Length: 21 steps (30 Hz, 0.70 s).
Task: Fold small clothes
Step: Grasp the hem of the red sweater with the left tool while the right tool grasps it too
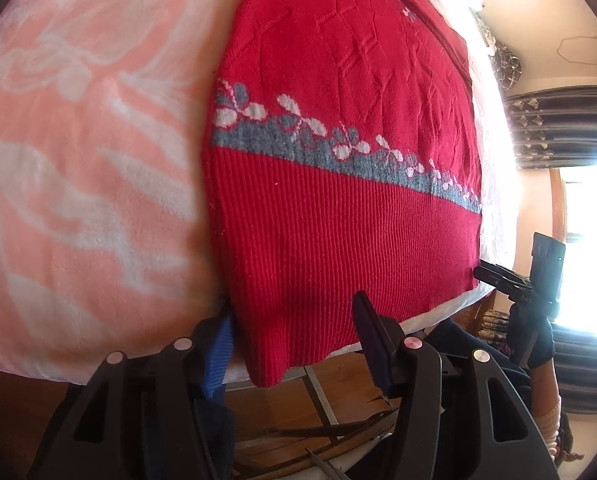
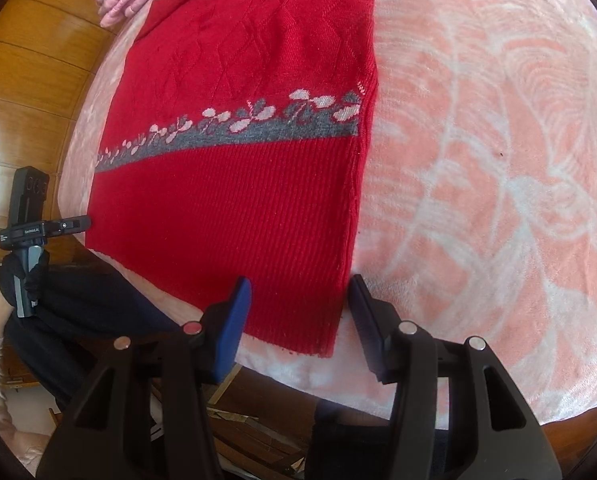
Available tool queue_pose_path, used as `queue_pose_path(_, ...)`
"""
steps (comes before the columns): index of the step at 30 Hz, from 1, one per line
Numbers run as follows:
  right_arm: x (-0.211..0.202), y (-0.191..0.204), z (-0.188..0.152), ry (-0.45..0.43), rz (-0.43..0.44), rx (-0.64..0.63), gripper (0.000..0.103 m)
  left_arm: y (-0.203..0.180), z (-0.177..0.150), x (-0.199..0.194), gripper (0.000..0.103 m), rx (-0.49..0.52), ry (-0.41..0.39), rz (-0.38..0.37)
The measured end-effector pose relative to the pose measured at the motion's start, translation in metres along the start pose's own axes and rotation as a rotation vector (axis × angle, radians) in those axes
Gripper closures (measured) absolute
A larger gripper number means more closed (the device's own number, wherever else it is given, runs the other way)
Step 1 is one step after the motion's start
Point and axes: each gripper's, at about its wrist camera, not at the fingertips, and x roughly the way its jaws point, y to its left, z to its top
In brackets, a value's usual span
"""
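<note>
Red knit sweater (image 1: 338,152) is lying flat on the pink blanket (image 1: 82,168), no fold showing yet. I'm bringing the left gripper (image 1: 294,332) and right gripper (image 2: 298,312), both gaping and empty, around its hem corners.
</note>
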Motion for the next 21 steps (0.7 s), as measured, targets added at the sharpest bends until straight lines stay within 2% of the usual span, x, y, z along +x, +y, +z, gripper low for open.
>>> queue_pose_path(2, 0.003, 0.004, 0.0, -0.003, -0.012, -0.013, 0.062, -0.002, -0.001, 0.0, 0.047, 0.016, -0.006, 0.009)
queue_pose_path(4, 0.003, 0.005, 0.001, -0.005, -0.015, -0.017, 0.075, -0.004, -0.002, 0.0, 0.051, 0.027, -0.011, 0.035)
queue_pose_path(6, 0.003, 0.002, 0.001, -0.007, 0.018, 0.001, 0.093, -0.003, -0.002, 0.0, 0.061, 0.025, -0.016, 0.048)
queue_pose_path(7, 0.003, 0.002, 0.0, -0.006, 0.028, 0.005, 0.094, -0.002, -0.002, -0.001, 0.064, 0.018, -0.02, 0.048)
queue_pose_path(9, 0.001, 0.004, 0.0, -0.013, 0.02, -0.002, 0.096, 0.003, -0.001, -0.003, 0.081, 0.001, -0.027, 0.032)
queue_pose_path(11, -0.004, 0.007, 0.0, -0.026, 0.035, -0.003, 0.096, 0.005, 0.0, -0.005, 0.093, -0.021, -0.034, -0.008)
queue_pose_path(14, -0.018, 0.01, 0.002, -0.065, 0.073, 0.002, 0.097, -0.003, 0.002, -0.011, 0.094, -0.011, -0.062, -0.025)
queue_pose_path(17, -0.036, 0.008, 0.006, -0.115, 0.111, 0.013, 0.097, -0.013, 0.006, -0.022, 0.095, -0.004, -0.099, -0.073)
queue_pose_path(21, -0.056, 0.008, 0.015, -0.173, 0.139, 0.047, 0.097, -0.027, 0.019, -0.045, 0.095, -0.007, -0.188, -0.139)
